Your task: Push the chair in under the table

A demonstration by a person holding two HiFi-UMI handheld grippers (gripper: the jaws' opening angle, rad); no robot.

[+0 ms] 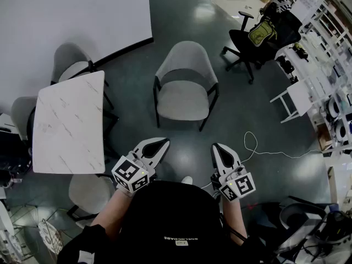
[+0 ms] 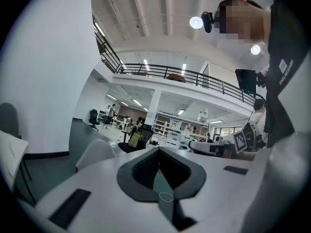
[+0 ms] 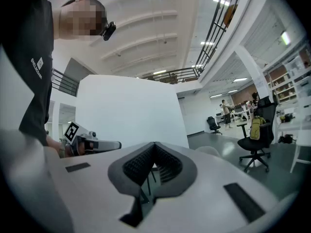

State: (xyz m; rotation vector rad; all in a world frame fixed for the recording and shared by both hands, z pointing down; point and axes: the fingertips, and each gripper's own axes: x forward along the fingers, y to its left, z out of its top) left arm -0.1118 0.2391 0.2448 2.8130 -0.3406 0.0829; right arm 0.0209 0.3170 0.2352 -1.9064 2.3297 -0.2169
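Head view: grey chair (image 1: 184,87) stands alone on the dark floor (image 1: 132,87), right of the bench (image 1: 69,125) and well apart from it, not tucked in. Its backrest is on the far side and the seat faces the person. The bench has a white marbled top. Three more pale chairs sit close around it: one at the far end (image 1: 70,62), one on the left side (image 1: 22,111), one at the near end (image 1: 88,194).

Left gripper (image 1: 159,146) and right gripper (image 1: 219,148) are held side by side in front of the person's torso, both pointing level toward the grey chair. They are short of its seat and touch nothing.

Left gripper view: jaws together with nothing between them (image 2: 160,171); the right gripper shows off to the right side (image 2: 214,147). Right gripper view: jaws also closed and empty (image 3: 151,171); the left gripper shows at the left (image 3: 90,142), with the white wall (image 3: 131,110) behind it.

Black office chair (image 1: 250,40) carries a yellow-green backpack (image 1: 263,32) at upper right, well away from the grey chair. A white cable (image 1: 258,147) loops on the floor right of the right gripper.
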